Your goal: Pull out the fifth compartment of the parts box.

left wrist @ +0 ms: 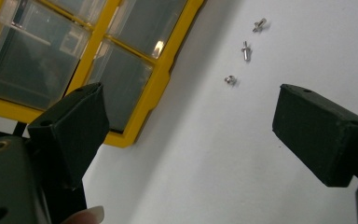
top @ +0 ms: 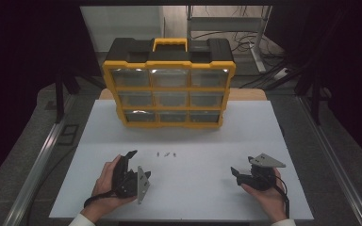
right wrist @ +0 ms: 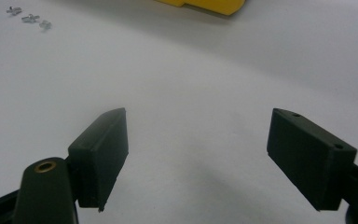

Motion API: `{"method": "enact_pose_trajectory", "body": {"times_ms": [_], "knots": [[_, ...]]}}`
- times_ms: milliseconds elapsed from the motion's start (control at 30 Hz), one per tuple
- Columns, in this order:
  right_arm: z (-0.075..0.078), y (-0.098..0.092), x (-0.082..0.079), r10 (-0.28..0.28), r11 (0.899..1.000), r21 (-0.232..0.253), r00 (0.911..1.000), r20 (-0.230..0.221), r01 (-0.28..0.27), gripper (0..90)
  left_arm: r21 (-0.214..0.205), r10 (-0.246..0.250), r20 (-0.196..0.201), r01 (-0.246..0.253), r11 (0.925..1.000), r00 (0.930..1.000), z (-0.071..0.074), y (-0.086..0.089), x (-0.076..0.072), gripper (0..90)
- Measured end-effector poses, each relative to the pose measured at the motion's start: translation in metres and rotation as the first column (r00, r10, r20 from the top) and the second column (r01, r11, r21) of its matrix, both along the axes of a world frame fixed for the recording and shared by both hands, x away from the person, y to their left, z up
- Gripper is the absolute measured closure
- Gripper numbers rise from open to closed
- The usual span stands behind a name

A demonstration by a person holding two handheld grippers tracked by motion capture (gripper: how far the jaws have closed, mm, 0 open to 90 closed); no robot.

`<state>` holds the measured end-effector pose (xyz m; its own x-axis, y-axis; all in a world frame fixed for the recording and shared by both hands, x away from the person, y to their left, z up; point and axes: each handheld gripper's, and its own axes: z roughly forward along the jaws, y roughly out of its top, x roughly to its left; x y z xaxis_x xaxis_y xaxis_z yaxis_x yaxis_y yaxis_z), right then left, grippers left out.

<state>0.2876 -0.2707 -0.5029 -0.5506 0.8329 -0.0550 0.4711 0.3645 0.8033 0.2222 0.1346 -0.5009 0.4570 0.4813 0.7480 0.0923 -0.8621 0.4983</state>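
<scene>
Left gripper (top: 133,159) is resting on the white table (top: 193,188), held in a hand with its jaws spread wide and empty, aiming toward three small metal screws (top: 166,153) lying in a row between it and the yellow drawer organiser (top: 169,89). Right gripper (top: 238,174) is likewise gaping, holding nothing, well apart. Judging from this, picking one screw is calling for narrowing the jaws, lowering both tips flat to the table, and straddling a single screw.

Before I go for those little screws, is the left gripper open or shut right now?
Open. In the left gripper view the left gripper has its two black fingers spread wide with bare table between them; the screws lie ahead, untouched.
</scene>
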Motion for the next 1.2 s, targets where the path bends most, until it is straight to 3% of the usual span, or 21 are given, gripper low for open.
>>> {"method": "enact_pose_trajectory", "body": {"times_ms": [833,1200], "knots": [[0.000,0.000,0.000,-0.003,1.000,-0.001,1.0000,-0.002,0.003,21.3,0.019,-0.022,0.024,0.021,0.9996,0.9995,0.001,-0.011,0.004,11.6],[0.000,-0.001,0.001,-0.006,1.000,-0.001,1.0000,-0.001,0.006,21.2,0.042,-0.042,0.064,0.039,0.9983,0.9971,-0.001,-0.018,0.002,11.6]]}}
